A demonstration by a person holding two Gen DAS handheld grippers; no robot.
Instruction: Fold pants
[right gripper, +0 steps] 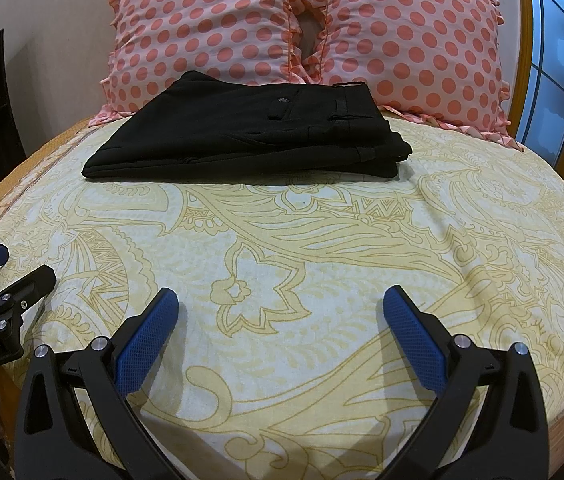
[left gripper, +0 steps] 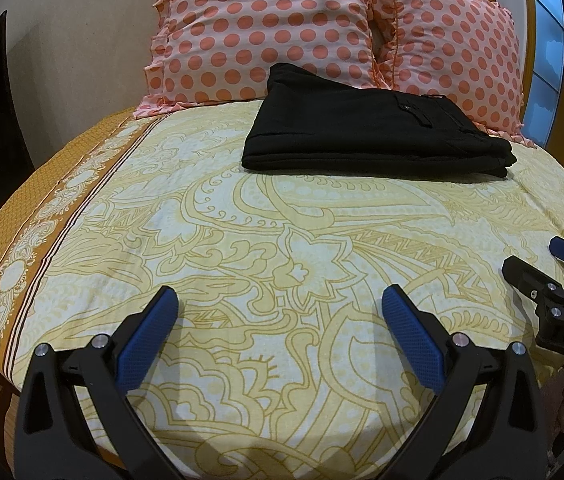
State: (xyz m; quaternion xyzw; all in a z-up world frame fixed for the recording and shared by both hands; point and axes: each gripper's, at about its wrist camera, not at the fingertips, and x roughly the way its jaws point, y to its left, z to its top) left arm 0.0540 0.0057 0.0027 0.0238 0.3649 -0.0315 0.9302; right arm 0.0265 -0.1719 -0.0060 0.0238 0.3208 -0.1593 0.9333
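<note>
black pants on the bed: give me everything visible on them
The pants are black, a matte woven-looking fabric, folded into a flat, neat rectangular stack of several layers. The top layer shows a buttoned back pocket and belt loops along the waistband, which lies at the right end. They rest on the yellow patterned sheet, far end against the polka-dot pillows. Nothing grips them: both grippers, left and right, hang well short of them, jaws open.
</note>
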